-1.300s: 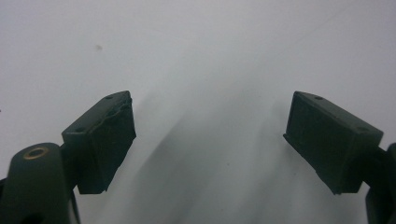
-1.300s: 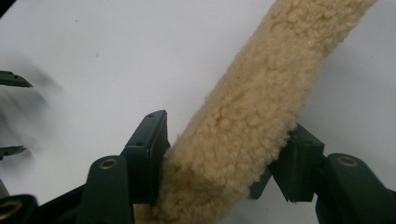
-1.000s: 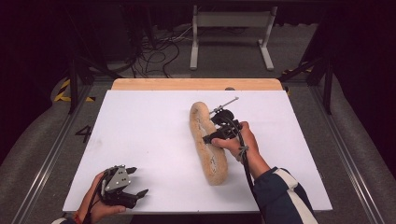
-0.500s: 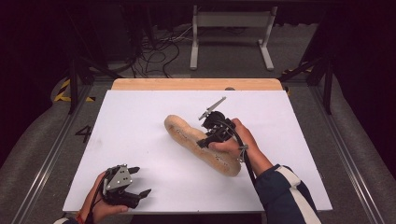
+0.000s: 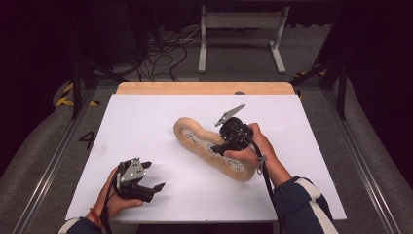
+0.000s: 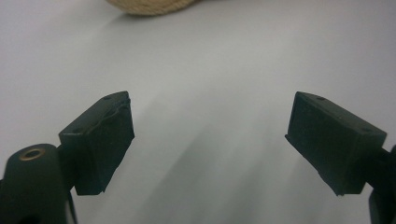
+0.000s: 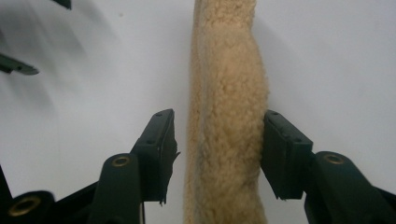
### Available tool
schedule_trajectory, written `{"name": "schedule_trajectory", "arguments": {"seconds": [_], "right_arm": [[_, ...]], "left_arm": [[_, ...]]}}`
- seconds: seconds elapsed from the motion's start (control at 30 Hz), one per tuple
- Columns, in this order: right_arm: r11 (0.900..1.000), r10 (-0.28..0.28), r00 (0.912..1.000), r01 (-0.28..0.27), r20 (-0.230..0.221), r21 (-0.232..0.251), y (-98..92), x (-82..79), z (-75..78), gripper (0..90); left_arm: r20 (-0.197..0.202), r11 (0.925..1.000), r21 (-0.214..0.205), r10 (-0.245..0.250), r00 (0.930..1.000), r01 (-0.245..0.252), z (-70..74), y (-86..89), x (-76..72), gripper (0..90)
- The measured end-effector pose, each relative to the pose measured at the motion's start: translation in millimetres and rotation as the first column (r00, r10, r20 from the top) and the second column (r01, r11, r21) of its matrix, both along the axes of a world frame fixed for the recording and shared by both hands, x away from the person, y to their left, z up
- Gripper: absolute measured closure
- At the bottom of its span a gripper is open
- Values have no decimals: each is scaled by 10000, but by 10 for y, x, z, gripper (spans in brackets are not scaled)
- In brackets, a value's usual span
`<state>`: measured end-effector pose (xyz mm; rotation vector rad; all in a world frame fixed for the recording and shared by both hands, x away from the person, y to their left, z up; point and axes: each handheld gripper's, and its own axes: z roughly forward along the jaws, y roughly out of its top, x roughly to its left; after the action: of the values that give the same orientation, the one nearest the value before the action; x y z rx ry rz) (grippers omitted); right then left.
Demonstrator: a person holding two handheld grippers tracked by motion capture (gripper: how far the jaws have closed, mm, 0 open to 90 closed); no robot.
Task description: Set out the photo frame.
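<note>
1. White tabletop (image 5: 146, 122) fills most of the high view, with a wooden strip (image 5: 204, 87) along its 12 o'clock edge.
2. Right gripper (image 7: 217, 154) straddles the tan fleece insole (image 5: 214, 148); its jaws have just been opening, the left pad clear of the fleece, the right one just beside it.
3. Insole lies near centre, running from 10 to 4 o'clock.
4. Left gripper (image 5: 146, 185) hovers at 7 o'clock, jaws wide, nothing between them.
</note>
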<state>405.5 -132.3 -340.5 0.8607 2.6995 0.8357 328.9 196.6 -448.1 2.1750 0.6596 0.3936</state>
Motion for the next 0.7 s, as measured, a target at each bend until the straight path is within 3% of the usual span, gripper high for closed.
{"name": "schedule_trajectory", "arguments": {"seconds": [0.07, 0.17, 0.27, 0.3, 0.37, 0.43, 0.57, 0.7], "right_arm": [[9998, 139, 9998, -141, 104, 133, -45, -44, -17, 484], [9995, -12, 9990, -3, 450, 328, -166, -134, -32, 445], [9989, -328, 9932, 288, 1114, 379, -293, -241, -37, 415], [9989, -328, 9932, 288, 1114, 379, -293, -241, -37, 415], [9957, -494, 9869, 366, 1538, 854, -395, -343, -52, 413], [9924, -633, 9836, 442, 1687, 1149, -477, -420, -82, 410], [9846, -1293, 9664, 985, 2223, 1446, -619, -558, -145, 345], [9804, -1371, 9519, 908, 2739, 1751, -706, -699, -247, 307]], "left_arm": [[37, 9998, -160, 109, 9999, -108, 36, -20, 89, 149], [73, 9995, -229, 228, 9997, -226, 65, -46, 182, 145], [109, 9985, -327, 454, 9989, -450, 83, -106, 352, 140], [109, 9985, -327, 454, 9989, -450, 83, -106, 352, 139], [258, 9962, -366, 799, 9965, -790, 74, -146, 445, 140], [151, 9954, -319, 903, 9958, -898, 55, -187, 556, 136], [156, 9936, -431, 1049, 9944, -1042, 47, -267, 709, 138], [239, 9940, -428, 1016, 9945, -1005, 40, -336, 841, 133]]}}
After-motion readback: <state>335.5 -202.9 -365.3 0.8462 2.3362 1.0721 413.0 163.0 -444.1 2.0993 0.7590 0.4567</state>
